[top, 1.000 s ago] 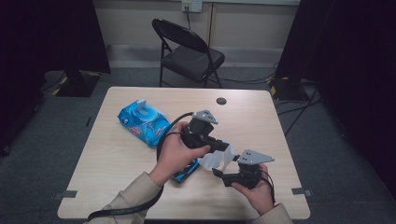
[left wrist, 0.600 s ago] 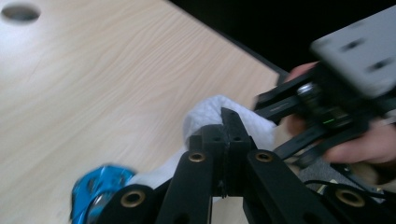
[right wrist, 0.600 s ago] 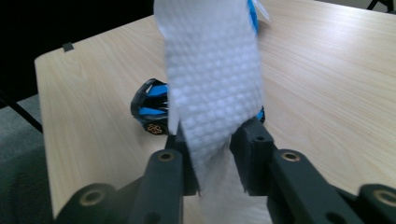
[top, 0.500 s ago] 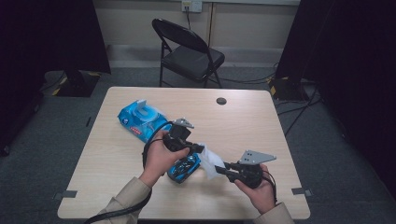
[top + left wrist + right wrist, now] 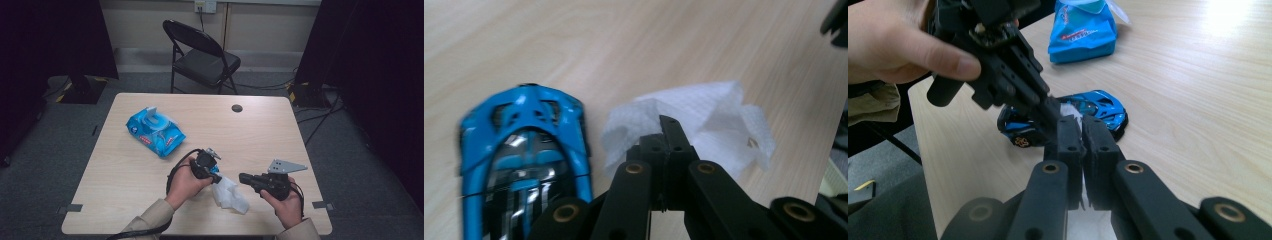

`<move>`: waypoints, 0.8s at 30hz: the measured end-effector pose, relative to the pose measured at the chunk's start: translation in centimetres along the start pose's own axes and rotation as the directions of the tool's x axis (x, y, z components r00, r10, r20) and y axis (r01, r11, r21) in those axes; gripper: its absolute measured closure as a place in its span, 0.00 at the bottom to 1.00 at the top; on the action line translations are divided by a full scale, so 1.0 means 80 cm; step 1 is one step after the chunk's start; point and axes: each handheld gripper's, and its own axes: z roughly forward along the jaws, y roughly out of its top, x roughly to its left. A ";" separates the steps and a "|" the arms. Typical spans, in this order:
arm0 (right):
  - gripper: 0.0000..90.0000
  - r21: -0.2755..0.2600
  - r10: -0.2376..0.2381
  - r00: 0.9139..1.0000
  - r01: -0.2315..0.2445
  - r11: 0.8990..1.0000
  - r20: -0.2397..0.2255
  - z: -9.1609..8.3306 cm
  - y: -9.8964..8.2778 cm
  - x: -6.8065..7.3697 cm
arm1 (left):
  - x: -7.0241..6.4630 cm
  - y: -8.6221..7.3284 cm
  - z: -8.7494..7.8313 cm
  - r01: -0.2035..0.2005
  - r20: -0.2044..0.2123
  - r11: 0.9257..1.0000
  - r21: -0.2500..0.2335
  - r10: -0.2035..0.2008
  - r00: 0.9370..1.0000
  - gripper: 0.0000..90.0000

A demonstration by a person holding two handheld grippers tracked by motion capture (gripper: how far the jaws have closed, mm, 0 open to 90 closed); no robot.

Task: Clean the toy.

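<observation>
- Wipe (image 5: 229,194): one white sheet, crumpled and half unfolded, lying on the worktop (image 5: 150,200) near the person's edge, between the two hands; in the left gripper view (image 5: 724,120) it has an embossed, cloth-like face and loose raised folds; judged very light, soft, limp and probably damp, so it will drape and cling rather than keep a shape; little risk of damage, though a pull from two sides could tear it; best taken at a raised fold or bunched corner, not at a flat part.
- Left gripper (image 5: 212,170): jaws pressed together, pinching an upper fold of the wipe, as the left gripper view shows (image 5: 668,131); tips pointing down at the worktop.
- Right gripper (image 5: 242,176): held roughly level, just beside the wipe's right edge; its jaws have just been closing and now stand pressed together (image 5: 1082,127); white sheet shows below them in the right gripper view, but whether any of it is caught between them I cannot tell.
- Toy car (image 5: 526,150): glossy blue and black, hard shell, just beside the wipe on the worktop; judged light, stiff and slippery, liable to roll if nudged; hold across the body sides.
- Pack of wipes (image 5: 154,131): blue soft pouch with its flap lid open, well apart toward the far left of the worktop; squashy, easy to dent.
</observation>
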 end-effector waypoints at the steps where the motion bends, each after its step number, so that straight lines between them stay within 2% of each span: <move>1: 0.93 0.004 -0.002 1.000 0.002 1.000 -0.001 0.001 -0.001 0.000 | -0.003 0.000 0.005 -0.008 0.001 1.000 0.012 0.008 1.000 1.00; 2: 0.87 0.018 0.003 1.000 -0.004 1.000 0.004 0.003 -0.003 0.000 | -0.005 -0.001 0.009 -0.012 0.005 1.000 0.020 0.012 1.000 1.00; 5: 0.75 0.063 -0.020 0.999 0.019 0.998 0.030 0.013 -0.009 0.003 | -0.010 -0.002 0.013 -0.028 0.016 1.000 0.012 0.028 0.999 0.96; 6: 0.73 0.089 -0.047 0.998 0.043 0.995 0.047 0.017 -0.011 0.004 | -0.011 -0.002 0.013 -0.037 0.018 0.999 0.012 0.036 0.999 0.93; 8: 0.69 0.111 -0.062 0.997 0.056 0.992 0.051 0.024 -0.015 0.007 | -0.016 -0.002 0.010 -0.050 0.022 0.999 -0.001 0.050 0.998 0.89; 11: 0.64 0.127 -0.079 0.995 0.071 0.989 0.057 0.031 -0.019 0.008 | -0.019 -0.002 0.000 -0.072 0.020 0.997 -0.035 0.073 0.997 0.80; 13: 0.61 0.135 -0.085 0.994 0.075 0.988 0.065 0.035 -0.021 0.009 | -0.019 -0.004 -0.010 -0.080 0.030 0.995 -0.062 0.082 0.996 0.70; 15: 0.60 0.138 -0.088 0.993 0.077 0.988 0.080 0.038 -0.023 0.009 | -0.020 -0.007 -0.017 -0.106 0.028 0.992 -0.070 0.108 0.994 0.60; 17: 0.58 0.134 -0.083 0.993 0.071 0.988 0.084 0.041 -0.025 0.008 | -0.020 -0.011 -0.023 -0.120 0.027 0.987 -0.103 0.124 0.992 0.50; 18: 0.59 0.136 -0.089 0.993 0.077 0.988 0.083 0.043 -0.026 0.008 | -0.019 -0.014 -0.026 -0.126 0.031 0.986 -0.112 0.131 0.991 0.47; 20: 0.60 0.151 -0.102 0.991 0.089 0.985 0.085 0.048 -0.029 0.009 | -0.016 -0.019 -0.031 -0.144 0.011 0.982 -0.125 0.147 0.989 0.42; 24: 0.58 0.161 -0.108 0.990 0.092 0.983 0.092 0.049 -0.029 0.011 | -0.006 -0.031 -0.041 -0.136 0.005 0.977 -0.167 0.139 0.990 0.35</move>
